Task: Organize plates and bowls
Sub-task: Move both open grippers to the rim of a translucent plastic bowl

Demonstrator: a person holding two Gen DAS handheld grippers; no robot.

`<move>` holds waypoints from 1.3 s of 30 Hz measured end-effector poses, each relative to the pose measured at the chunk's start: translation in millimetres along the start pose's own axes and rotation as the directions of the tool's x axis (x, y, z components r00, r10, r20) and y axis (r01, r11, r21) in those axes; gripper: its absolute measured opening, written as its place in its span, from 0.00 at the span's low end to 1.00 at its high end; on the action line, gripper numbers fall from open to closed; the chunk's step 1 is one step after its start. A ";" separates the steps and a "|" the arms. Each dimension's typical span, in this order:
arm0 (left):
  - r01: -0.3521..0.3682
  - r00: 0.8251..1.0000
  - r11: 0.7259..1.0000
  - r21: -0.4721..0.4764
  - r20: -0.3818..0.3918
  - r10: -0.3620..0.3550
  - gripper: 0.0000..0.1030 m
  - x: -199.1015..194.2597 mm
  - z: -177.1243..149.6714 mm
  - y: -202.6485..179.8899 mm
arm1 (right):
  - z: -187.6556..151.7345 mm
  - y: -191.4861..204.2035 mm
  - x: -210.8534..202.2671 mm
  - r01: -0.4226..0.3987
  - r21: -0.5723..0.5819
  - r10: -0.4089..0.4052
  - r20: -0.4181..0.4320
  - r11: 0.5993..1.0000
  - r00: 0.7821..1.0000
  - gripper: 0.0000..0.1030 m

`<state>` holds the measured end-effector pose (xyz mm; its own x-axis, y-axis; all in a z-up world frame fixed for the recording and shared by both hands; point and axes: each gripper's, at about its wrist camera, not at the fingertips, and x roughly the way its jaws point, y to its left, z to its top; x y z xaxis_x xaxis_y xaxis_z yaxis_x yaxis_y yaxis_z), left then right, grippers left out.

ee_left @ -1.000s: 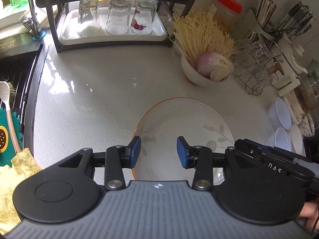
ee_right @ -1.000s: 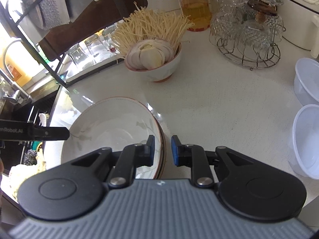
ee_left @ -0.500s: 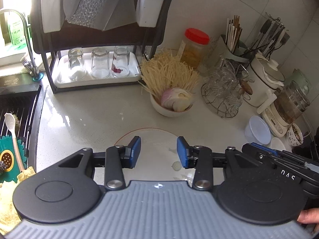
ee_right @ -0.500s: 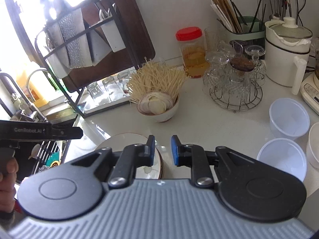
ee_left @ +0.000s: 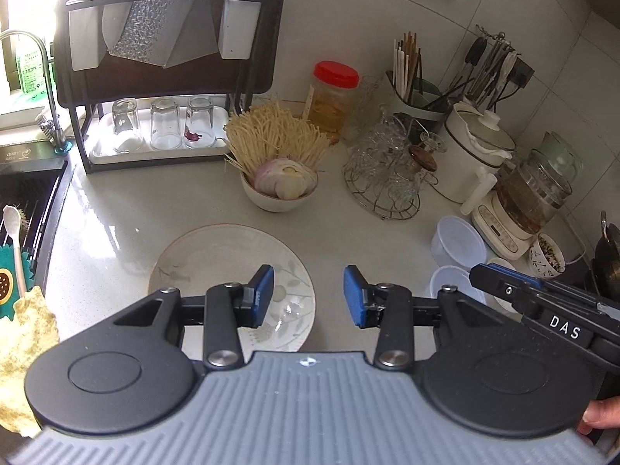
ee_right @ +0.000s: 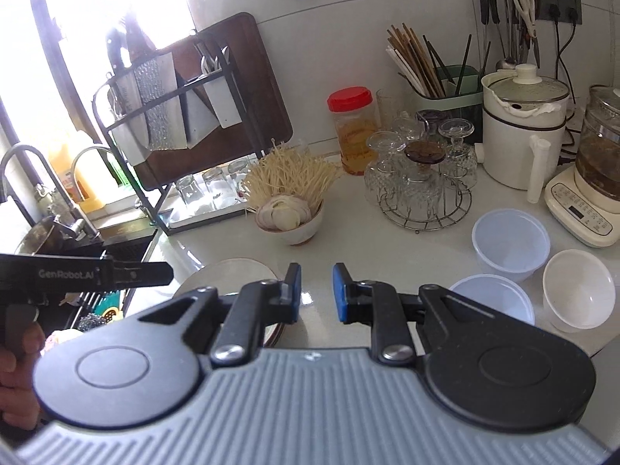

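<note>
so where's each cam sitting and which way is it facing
Left wrist: rides the left gripper, looking forward and down over the counter at the plate; own open fingers show, plus the right gripper at the right edge.
Right wrist: rides the right gripper, facing the back wall; own open fingers show, with the left gripper and hand at left.
Shared: plate, noodle bowl, red-lid jar.

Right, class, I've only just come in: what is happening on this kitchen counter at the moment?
A person holds a gripper in each hand above the counter. The left gripper and the right gripper are both open and empty. The leaf-patterned plate lies flat on the counter, touched by neither. Three empty bowls sit apart to the right, not yet stacked.
</note>
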<state>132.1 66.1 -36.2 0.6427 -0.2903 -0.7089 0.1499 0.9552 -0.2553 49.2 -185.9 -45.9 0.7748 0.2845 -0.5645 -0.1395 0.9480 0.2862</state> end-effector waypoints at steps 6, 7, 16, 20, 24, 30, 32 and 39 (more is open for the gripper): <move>0.032 0.999 0.999 -0.010 -0.009 -0.032 0.44 3.4 -24.0 -25.2 | -9.6 -19.6 -23.4 0.030 0.009 -0.031 0.022 0.999 0.999 0.21; 0.038 0.999 0.999 -0.008 -0.012 -0.038 0.44 4.2 -26.3 -28.8 | -11.7 -23.9 -25.5 0.039 0.019 -0.040 0.021 0.999 0.999 0.21; 0.101 0.993 0.994 0.045 -0.066 -0.098 0.44 31.8 -32.9 -63.8 | -31.0 -60.0 -34.1 0.124 0.112 -0.126 0.017 0.986 0.992 0.21; 0.133 0.988 0.988 0.081 -0.089 -0.126 0.44 48.3 -28.3 -80.4 | -34.0 -77.0 -36.4 0.160 0.152 -0.164 0.016 0.975 0.986 0.21; 0.161 0.982 0.981 0.109 -0.119 -0.148 0.44 68.9 -23.9 -95.7 | -36.7 -94.9 -36.2 0.201 0.191 -0.207 0.013 0.961 0.978 0.21; 0.212 0.965 0.965 0.153 -0.188 -0.182 0.48 102.3 -25.0 -111.7 | -39.7 -124.7 -36.1 0.239 0.223 -0.244 -0.006 0.945 0.970 0.57; 0.228 0.959 0.962 0.151 -0.203 -0.196 0.48 112.7 -25.3 -115.0 | -40.6 -134.6 -35.0 0.241 0.237 -0.244 -0.014 0.941 0.970 0.60; 0.236 0.950 0.964 0.124 -0.238 -0.202 0.50 148.8 -18.5 -125.3 | -48.8 -167.5 -13.1 0.266 0.314 -0.255 -0.075 0.912 0.964 0.60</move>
<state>195.1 -97.8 -121.9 0.4016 -0.4821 -0.7786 0.3893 0.8594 -0.3314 32.4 -341.4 -124.2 0.7360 0.0432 -0.6756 0.2721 0.8949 0.3536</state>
